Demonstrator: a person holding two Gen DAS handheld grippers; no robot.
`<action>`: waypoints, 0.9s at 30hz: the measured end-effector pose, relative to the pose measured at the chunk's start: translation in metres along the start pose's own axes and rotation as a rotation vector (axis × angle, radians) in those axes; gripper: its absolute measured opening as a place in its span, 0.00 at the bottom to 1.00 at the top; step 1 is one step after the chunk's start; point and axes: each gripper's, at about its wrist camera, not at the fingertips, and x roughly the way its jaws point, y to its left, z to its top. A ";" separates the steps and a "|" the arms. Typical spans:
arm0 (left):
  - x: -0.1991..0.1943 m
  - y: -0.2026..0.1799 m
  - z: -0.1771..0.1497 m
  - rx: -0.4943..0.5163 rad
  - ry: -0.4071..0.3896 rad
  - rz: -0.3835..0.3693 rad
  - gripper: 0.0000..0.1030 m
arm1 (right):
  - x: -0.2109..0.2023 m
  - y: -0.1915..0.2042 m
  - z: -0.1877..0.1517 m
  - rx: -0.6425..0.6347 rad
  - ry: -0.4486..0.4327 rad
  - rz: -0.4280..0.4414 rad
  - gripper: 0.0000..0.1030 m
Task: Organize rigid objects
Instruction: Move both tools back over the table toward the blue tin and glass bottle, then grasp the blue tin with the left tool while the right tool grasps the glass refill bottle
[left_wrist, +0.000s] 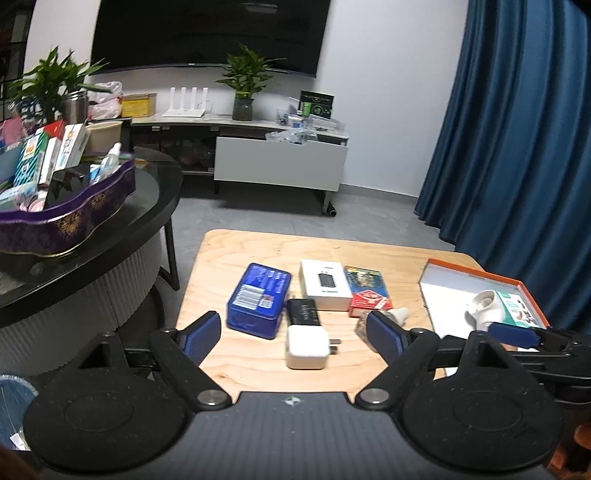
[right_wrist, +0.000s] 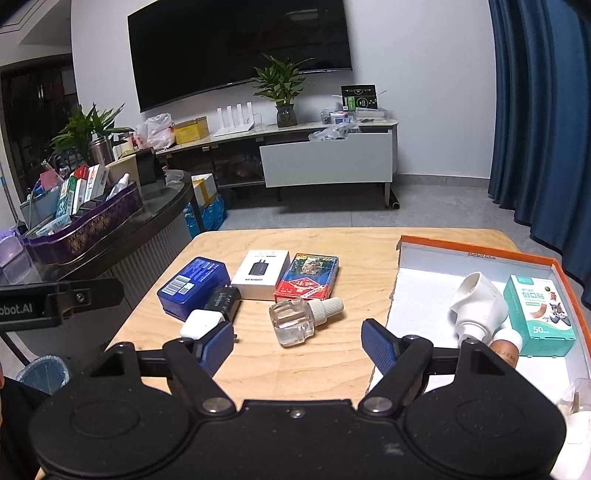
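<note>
On the wooden table (left_wrist: 236, 254) lie a blue tin (left_wrist: 256, 299), a white charger box (left_wrist: 325, 284), a red and blue card box (left_wrist: 367, 291), a black adapter (left_wrist: 303, 312) and a white plug (left_wrist: 306, 349). My left gripper (left_wrist: 293, 334) is open, with the white plug between its fingers and untouched by the pads. My right gripper (right_wrist: 297, 343) is open just behind a clear bottle (right_wrist: 295, 321) with a white cap, holding nothing. An orange-rimmed box (right_wrist: 476, 245) on the right holds a white plastic fitting (right_wrist: 476, 306) and a teal plaster box (right_wrist: 539, 314).
A dark round table to the left carries a purple tray (left_wrist: 74, 218) full of cartons. A blue curtain (left_wrist: 517, 147) hangs on the right. Across the grey floor stands a TV cabinet (right_wrist: 328, 158). A blue bin (right_wrist: 44, 373) sits low at the left.
</note>
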 end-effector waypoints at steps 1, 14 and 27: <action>0.002 0.003 -0.001 -0.005 0.001 0.004 0.87 | 0.001 0.000 0.000 -0.001 0.004 0.000 0.87; 0.034 0.020 -0.002 0.032 0.034 0.062 0.89 | 0.018 0.001 -0.002 -0.035 0.032 0.010 0.87; 0.119 0.020 0.010 0.172 0.131 0.045 0.89 | 0.027 -0.010 0.005 -0.047 0.051 -0.023 0.87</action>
